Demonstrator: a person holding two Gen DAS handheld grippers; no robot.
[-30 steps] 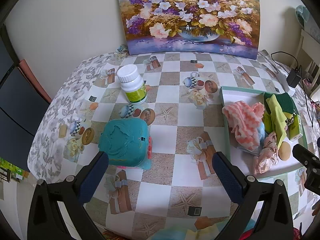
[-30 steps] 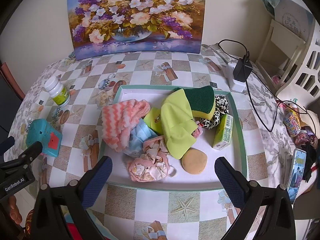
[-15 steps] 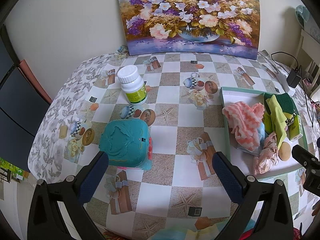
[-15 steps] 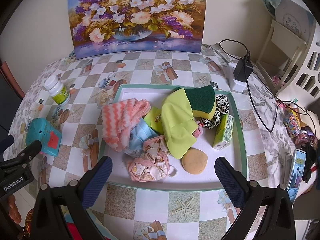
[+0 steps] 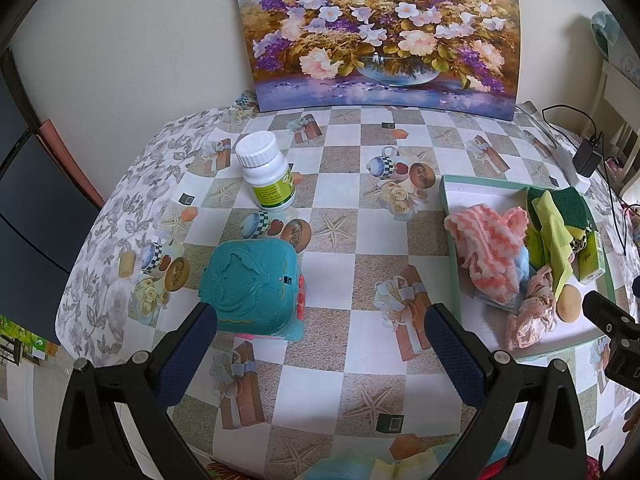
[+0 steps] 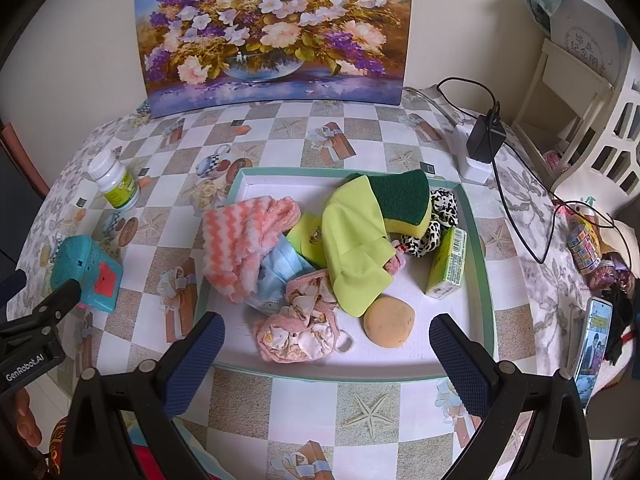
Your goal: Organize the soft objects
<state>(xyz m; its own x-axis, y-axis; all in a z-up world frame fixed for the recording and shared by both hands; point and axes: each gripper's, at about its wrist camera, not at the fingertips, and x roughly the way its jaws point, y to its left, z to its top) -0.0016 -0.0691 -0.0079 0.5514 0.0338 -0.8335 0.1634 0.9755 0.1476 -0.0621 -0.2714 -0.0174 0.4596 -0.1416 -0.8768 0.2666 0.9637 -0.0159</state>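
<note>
A teal-rimmed white tray (image 6: 476,248) (image 5: 450,200) holds a heap of soft things: a pink-and-white zigzag cloth (image 6: 240,240) (image 5: 488,244), a lime cloth (image 6: 352,248), a green-and-yellow sponge (image 6: 404,200), a blue mask (image 6: 280,268), a pink floral pouch (image 6: 300,332), a leopard scrunchie (image 6: 440,220), a tan round sponge (image 6: 390,322) and a green box (image 6: 448,264). My right gripper (image 6: 326,354) hangs open over the tray's near edge, nothing between its fingers. My left gripper (image 5: 320,346) stands open over the tablecloth, just right of a teal plastic toy (image 5: 252,284) (image 6: 86,274).
A white pill bottle (image 5: 266,178) (image 6: 114,184) stands behind the toy. A flower painting (image 5: 380,32) leans on the back wall. A charger and cable (image 6: 486,140) lie right of the tray, a phone (image 6: 596,340) at the table's right edge, a white chair (image 6: 580,92) beyond.
</note>
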